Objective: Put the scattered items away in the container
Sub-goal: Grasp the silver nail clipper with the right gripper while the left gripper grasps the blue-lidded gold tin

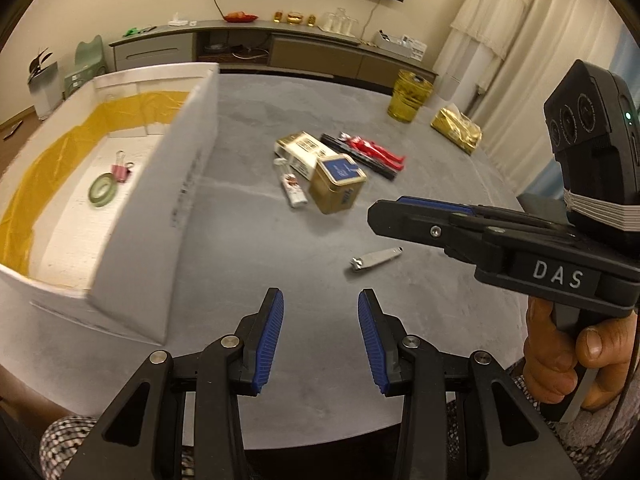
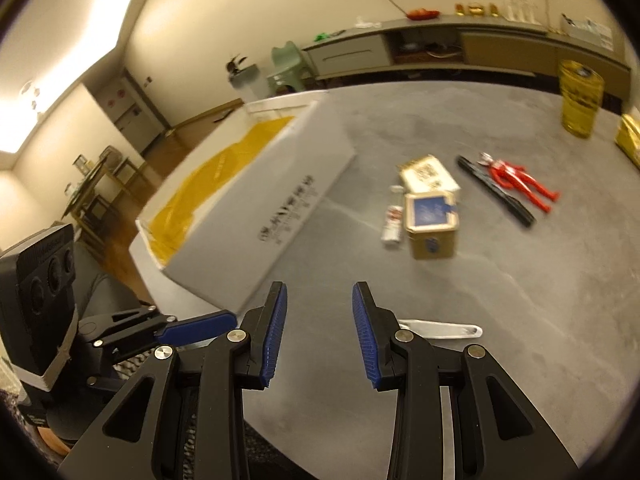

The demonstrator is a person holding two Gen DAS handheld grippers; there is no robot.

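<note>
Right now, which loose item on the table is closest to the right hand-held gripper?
The nail clipper: it lies alone near the table edge, just beyond the right hand-held gripper. The tin, boxes and red figure sit farther back in a cluster.

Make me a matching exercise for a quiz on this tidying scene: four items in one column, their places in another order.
Items:
1. pink binder clip
2. nail clipper
3. red figure
4. gold tin

Places:
A. on the table nearest the right gripper
B. inside the white box
C. beside the white tube
D. beside a black strip

Pairs: 1-B, 2-A, 3-D, 4-C
</note>
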